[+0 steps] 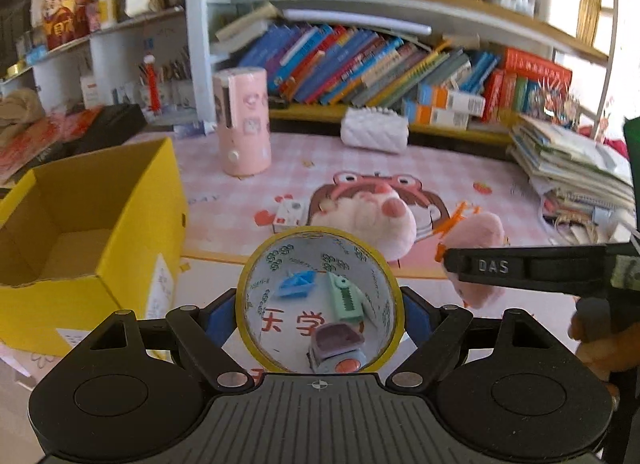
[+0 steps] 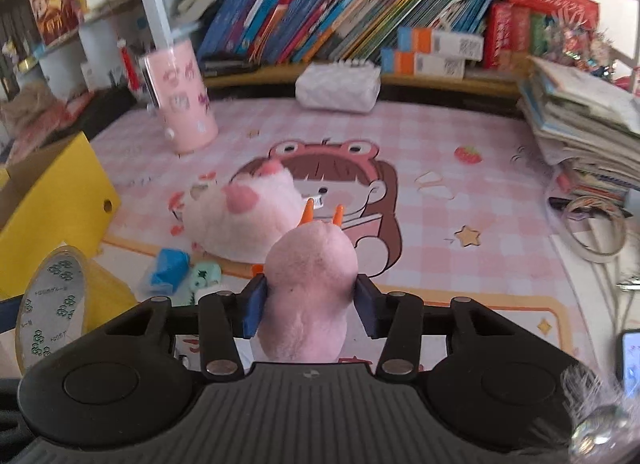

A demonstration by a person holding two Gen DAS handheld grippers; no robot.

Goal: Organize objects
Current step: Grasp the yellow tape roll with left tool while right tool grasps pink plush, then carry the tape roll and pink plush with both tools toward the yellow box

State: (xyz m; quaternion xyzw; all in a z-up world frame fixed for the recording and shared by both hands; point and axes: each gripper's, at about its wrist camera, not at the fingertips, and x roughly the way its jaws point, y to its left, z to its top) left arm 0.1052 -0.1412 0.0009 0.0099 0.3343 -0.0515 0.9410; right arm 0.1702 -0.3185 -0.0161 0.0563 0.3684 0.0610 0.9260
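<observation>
My left gripper (image 1: 320, 314) is shut on a yellow tape roll (image 1: 390, 288), held above the desk; through its hole I see a blue clip (image 1: 297, 284), a green clip (image 1: 345, 296) and a small grey toy (image 1: 338, 348). My right gripper (image 2: 310, 306) is shut on a pink plush toy (image 2: 308, 284) with orange feet; it also shows in the left wrist view (image 1: 478, 240). A second pink plush toy (image 2: 244, 216) lies on the pink desk mat (image 2: 460, 152). An open yellow cardboard box (image 1: 132, 184) stands at the left. The tape roll also shows in the right wrist view (image 2: 52, 300).
A pink cylindrical holder (image 1: 242, 120) and a white quilted pouch (image 1: 374, 130) stand at the back. Bookshelves (image 1: 360, 68) run behind the desk. A stack of books and papers (image 1: 572, 168) sits at the right. A small white box (image 1: 288, 216) lies by the plush.
</observation>
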